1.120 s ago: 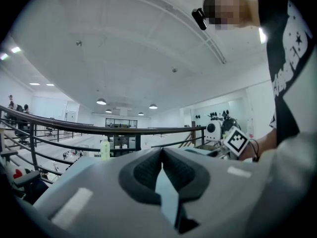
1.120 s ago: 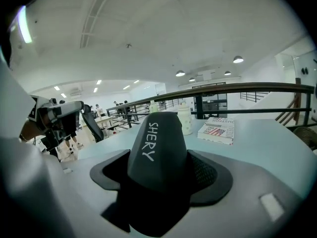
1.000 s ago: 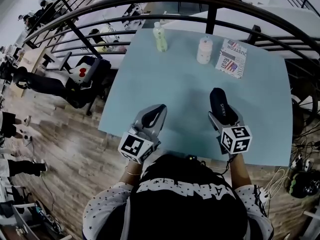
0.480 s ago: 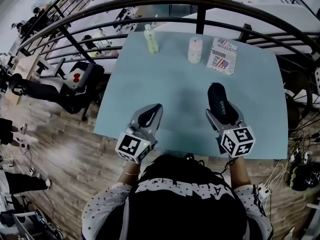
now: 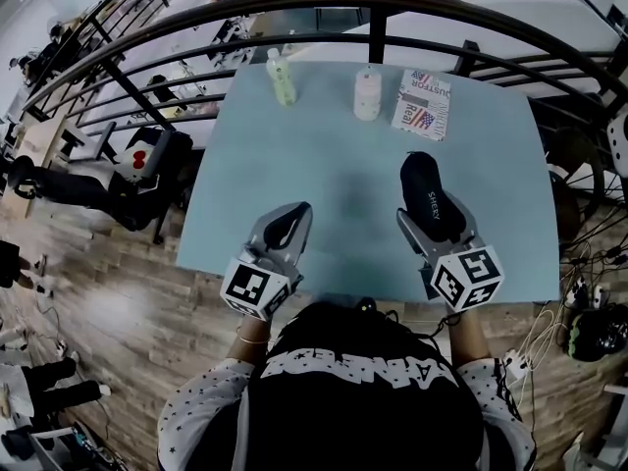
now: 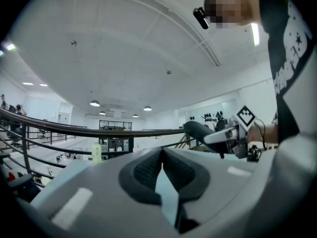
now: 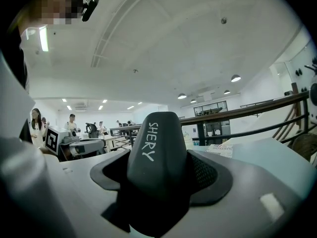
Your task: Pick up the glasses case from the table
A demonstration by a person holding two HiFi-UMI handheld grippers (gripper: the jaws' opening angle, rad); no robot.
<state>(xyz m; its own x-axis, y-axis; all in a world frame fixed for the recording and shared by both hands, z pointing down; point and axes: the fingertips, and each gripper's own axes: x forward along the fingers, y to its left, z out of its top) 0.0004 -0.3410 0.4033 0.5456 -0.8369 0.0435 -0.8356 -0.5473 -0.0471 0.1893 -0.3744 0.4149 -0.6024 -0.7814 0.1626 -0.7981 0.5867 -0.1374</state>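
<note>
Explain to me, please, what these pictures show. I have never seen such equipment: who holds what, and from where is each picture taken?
There is no robot here: a person holds a hand-held grasping tool in each hand. The head view comes from a camera on the person's head, looking steeply down. The left and right gripper views come from a camera riding on each tool, looking along its two jaws. The cubes with square markers are parts of the tools.

The left tool is shut and holds nothing. The right tool is shut on a black glasses case printed SHERY, which appears raised off the pale blue table.

Near the table's far edge stand a pale green bottle and a white bottle, with a printed booklet beside them.
</note>
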